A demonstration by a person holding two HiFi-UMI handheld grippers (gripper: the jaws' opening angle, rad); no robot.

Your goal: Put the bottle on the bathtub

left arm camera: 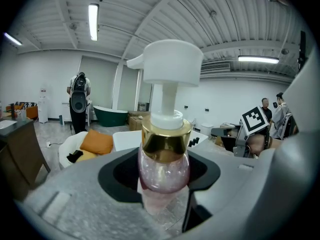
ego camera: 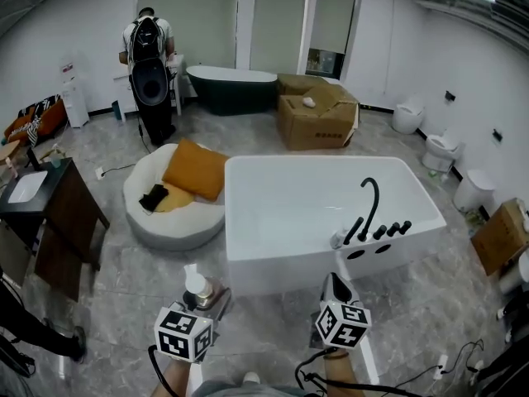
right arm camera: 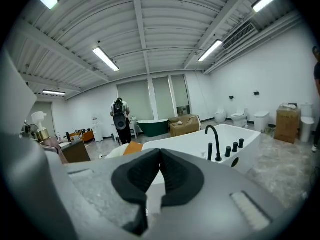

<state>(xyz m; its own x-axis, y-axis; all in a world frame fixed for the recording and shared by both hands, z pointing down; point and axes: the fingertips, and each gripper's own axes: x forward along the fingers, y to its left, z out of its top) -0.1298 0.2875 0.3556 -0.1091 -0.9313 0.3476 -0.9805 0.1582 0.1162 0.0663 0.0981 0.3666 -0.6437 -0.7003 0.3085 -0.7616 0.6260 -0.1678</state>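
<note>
One pink glitter pump bottle (left arm camera: 164, 166) with gold collar clamped in left tongs (left arm camera: 163, 189); right tongs (right arm camera: 160, 160) pressed together; white rectangular bathtub (ego camera: 281, 273) ahead.

The left gripper (ego camera: 202, 298) held a pump bottle (ego camera: 196, 284) upright in its jaws, with the right gripper (ego camera: 334, 284) beside it. Just ahead of both stood the white bathtub (ego camera: 273, 273), its black faucet (ego camera: 369, 198) beyond the right gripper. A round chair (ego camera: 169, 222) with an orange cushion (ego camera: 195, 170) sat ahead and left of the left gripper.
</note>
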